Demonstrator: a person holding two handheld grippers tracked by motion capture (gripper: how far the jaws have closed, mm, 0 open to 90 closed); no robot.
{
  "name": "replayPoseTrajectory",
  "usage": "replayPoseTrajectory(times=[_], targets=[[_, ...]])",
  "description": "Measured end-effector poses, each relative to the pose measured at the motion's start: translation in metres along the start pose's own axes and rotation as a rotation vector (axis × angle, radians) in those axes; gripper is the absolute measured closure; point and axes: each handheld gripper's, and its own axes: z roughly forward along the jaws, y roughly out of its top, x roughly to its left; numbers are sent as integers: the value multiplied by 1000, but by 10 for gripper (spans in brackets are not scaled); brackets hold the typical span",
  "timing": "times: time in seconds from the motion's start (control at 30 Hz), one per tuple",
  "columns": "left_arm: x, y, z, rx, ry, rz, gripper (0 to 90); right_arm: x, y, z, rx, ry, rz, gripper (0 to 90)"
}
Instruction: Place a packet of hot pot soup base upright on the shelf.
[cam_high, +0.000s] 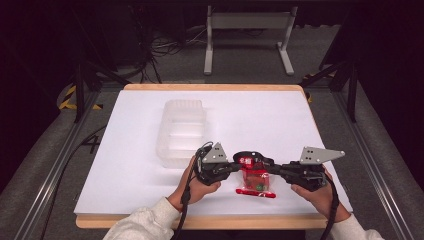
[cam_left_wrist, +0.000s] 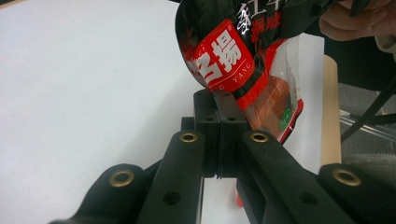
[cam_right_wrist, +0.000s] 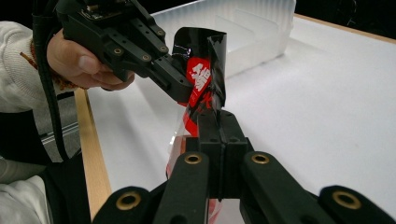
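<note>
Low centre over the worktop (cam_high: 125, 175), our left tongs (cam_high: 239, 166) and right tongs (cam_high: 272, 167) both clamp the packet (cam_high: 255, 181).

A snack packet (cam_high: 255, 180) hangs between both grippers above the table's (cam_high: 125, 170) near edge; a container (cam_high: 181, 133) sits far-left of it

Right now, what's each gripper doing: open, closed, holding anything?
Left gripper: closed on the snack packet.
Right gripper: closed on the same packet.
</note>
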Motion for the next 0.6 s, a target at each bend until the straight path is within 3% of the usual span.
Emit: replayPoseTrajectory(times=[0.6], targets=[[4, 13, -27, -24, 58, 55, 898, 9, 22, 8, -38, -19, -54, 900]])
